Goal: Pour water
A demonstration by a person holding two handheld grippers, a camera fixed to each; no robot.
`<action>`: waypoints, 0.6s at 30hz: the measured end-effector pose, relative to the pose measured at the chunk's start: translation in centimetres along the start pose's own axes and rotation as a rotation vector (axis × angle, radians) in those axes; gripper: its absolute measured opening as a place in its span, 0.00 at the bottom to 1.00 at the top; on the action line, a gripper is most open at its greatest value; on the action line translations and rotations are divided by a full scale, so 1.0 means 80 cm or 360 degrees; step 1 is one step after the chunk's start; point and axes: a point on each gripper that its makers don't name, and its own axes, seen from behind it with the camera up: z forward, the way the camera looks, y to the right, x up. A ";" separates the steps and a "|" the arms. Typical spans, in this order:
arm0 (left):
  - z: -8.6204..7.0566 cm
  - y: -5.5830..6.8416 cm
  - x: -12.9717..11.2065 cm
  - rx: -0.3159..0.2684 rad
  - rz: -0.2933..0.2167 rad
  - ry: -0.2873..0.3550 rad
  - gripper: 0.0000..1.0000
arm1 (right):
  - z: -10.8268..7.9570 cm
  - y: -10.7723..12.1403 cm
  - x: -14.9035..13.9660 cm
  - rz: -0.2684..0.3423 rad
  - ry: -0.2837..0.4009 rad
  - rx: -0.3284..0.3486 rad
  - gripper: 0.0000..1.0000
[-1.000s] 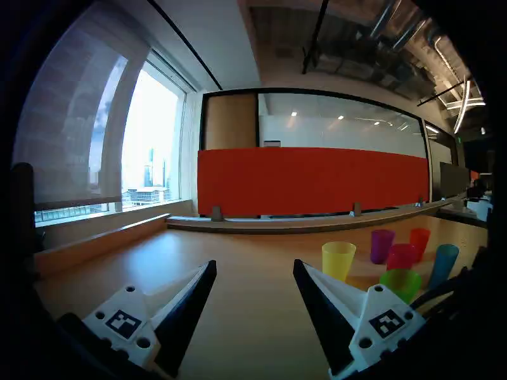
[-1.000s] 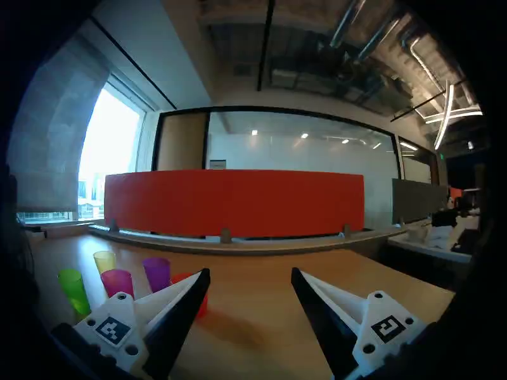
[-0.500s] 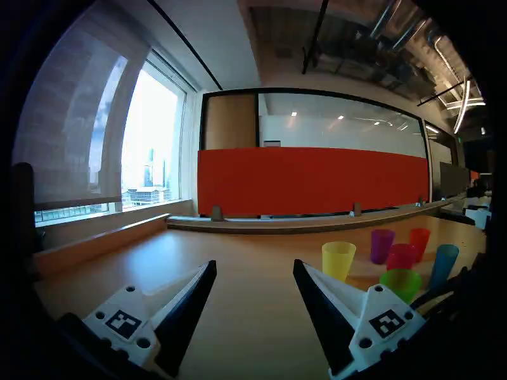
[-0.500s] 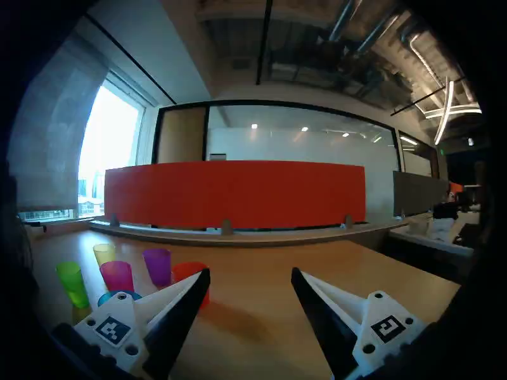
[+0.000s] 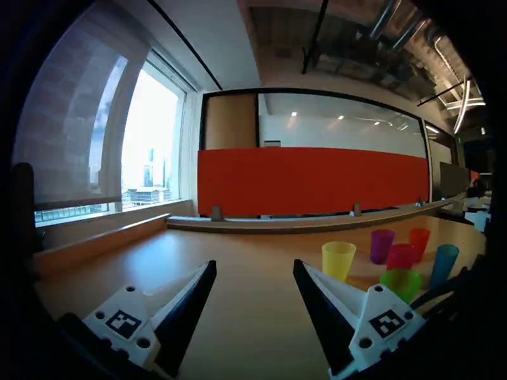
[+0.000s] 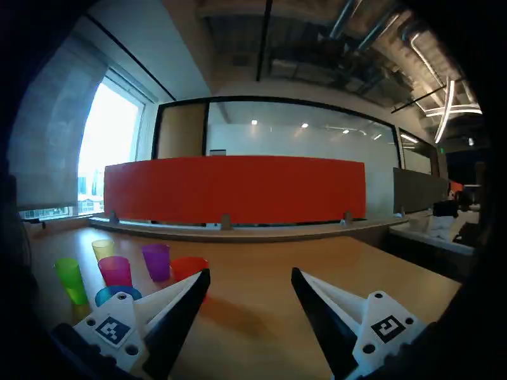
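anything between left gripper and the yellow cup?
Nothing in the way. In the left gripper view, bare wooden table runs from the open left gripper to the yellow cup, which stands just beyond one fingertip.

Cups (image 5: 400,256) clustered — table (image 5: 253,285) ahead open.

No words or numbers are legible on any surface.

The counter (image 5: 253,329) is smooth wood (pale, with a soft sheen). On it the cups (image 5: 338,258) are translucent plastic, glossy. The left claw (image 5: 254,262) and right claw (image 6: 249,271) are matt white plastic, black inside. Beyond the counter, the red panel (image 5: 310,180) looks matt.
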 end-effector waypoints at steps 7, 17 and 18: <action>0.000 0.000 0.000 0.0000 0.0000 0.0000 0.90 | -0.001 -0.001 0.000 0.0002 0.0000 0.0005 0.99; 0.000 0.000 0.000 0.0000 0.0000 0.0000 0.90 | -0.001 -0.003 -0.001 0.0001 -0.0001 0.0017 0.99; 0.000 0.000 0.000 0.0000 0.0000 0.0000 0.90 | -0.002 -0.003 -0.001 0.0001 -0.0002 0.0017 0.99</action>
